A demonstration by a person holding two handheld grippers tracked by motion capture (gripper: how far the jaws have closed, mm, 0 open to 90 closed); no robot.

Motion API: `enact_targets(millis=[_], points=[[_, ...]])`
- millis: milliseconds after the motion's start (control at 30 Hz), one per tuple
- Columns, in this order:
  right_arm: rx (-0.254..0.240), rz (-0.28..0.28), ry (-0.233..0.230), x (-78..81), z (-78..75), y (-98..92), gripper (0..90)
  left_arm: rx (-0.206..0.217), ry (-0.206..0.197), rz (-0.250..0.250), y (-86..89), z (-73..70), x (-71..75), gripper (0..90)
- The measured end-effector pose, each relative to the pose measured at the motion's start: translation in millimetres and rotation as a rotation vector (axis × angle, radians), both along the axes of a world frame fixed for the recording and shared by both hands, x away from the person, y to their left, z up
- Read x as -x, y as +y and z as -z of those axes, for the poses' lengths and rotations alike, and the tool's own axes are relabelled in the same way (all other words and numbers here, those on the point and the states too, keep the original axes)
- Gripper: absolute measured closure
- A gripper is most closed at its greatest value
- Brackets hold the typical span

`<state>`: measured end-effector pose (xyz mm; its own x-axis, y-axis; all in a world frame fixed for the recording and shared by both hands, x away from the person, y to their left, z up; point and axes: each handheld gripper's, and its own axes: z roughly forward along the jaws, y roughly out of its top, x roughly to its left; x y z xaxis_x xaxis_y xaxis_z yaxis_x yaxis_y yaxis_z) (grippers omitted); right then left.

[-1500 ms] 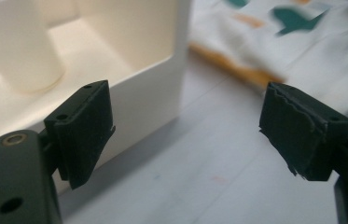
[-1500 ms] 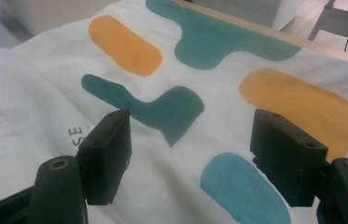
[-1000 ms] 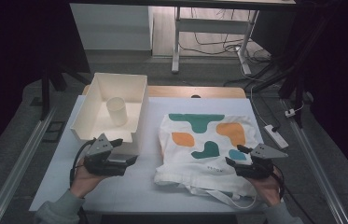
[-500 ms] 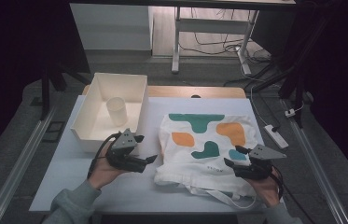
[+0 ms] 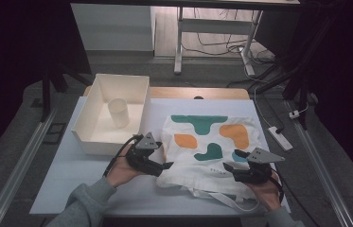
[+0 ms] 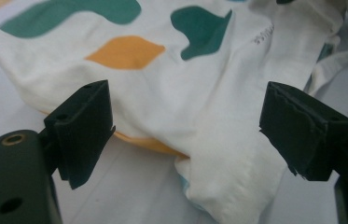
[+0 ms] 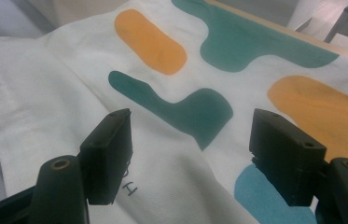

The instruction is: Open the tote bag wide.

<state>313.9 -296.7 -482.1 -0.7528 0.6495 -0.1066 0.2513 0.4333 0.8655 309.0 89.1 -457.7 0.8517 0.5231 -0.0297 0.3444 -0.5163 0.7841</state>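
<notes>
So there's a white cloth bag (image 5: 207, 151) with green, orange and blue blobs printed on it, lying mostly flat on the table's right half, rumpled and folded at its 6 o'clock edge, straps bunched there.

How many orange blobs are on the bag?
2 on the bag: a small orange blob on its left part, a bigger orange blob on its right. Folds might hide more.

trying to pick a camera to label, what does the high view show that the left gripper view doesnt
High view alone: the white bin with a cup inside, the table, and both hands with their tongs, left and right.

Left gripper view alone: an orange lining peeking from under the cloth's edge.

Both: the white tote bag with teal and orange patches.
</notes>
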Motion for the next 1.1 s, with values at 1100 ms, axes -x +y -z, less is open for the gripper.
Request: enact_targets(millis=[1100], points=[[0.007, -0.024, 0.030, -0.7, 4.6, 3.8, 30.0, -0.207, 0.021, 0.117, -31.5, 36.2, 24.8, 29.2]])
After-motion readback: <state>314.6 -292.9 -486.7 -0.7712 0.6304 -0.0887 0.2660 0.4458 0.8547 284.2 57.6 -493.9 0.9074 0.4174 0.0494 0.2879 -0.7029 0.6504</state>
